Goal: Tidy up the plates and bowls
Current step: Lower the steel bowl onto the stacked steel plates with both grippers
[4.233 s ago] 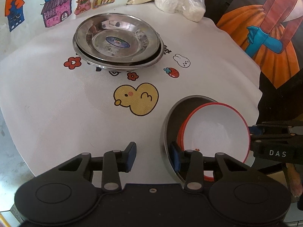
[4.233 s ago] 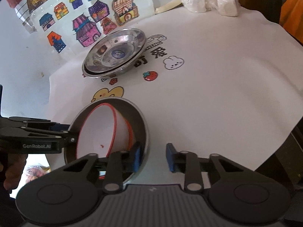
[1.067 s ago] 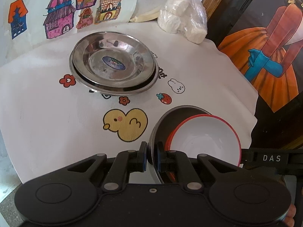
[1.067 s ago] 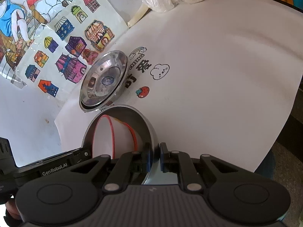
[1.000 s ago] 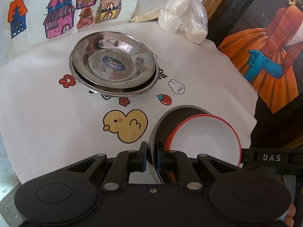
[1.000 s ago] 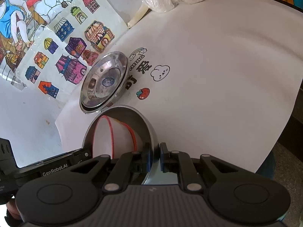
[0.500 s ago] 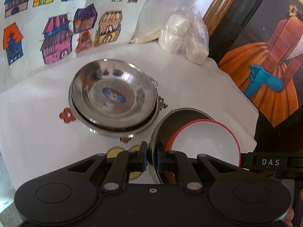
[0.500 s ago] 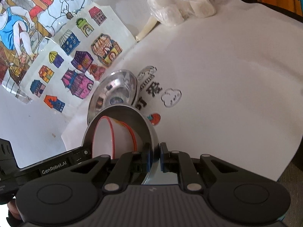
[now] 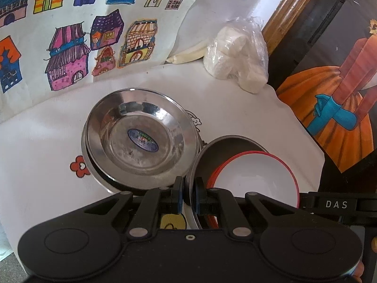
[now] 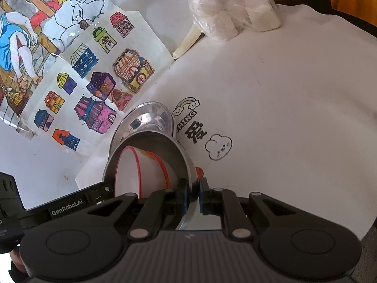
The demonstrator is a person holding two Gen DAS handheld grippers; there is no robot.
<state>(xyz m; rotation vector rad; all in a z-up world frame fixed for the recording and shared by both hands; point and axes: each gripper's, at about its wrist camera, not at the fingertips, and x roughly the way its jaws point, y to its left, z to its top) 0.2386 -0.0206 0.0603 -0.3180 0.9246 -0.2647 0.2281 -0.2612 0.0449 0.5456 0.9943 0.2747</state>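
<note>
Steel plate (image 9: 226, 141) with bowls (image 9: 254, 179), clamped at opposite rims by our left tool (image 9: 187, 194) and right tool (image 10: 193, 194), we should keep level and centre over the stacked plates (image 9: 141, 139) before lowering.

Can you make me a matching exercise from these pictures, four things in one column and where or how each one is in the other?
Things:
1. steel plate
2. white bowl
3. stacked steel plates
4. plastic bag

States:
A. lying on the table near the wall
B. sitting inside a held plate
C. resting on the cloth, ungripped
D. clamped at its rim by both grippers

Pairs: 1-D, 2-B, 3-C, 4-A
</note>
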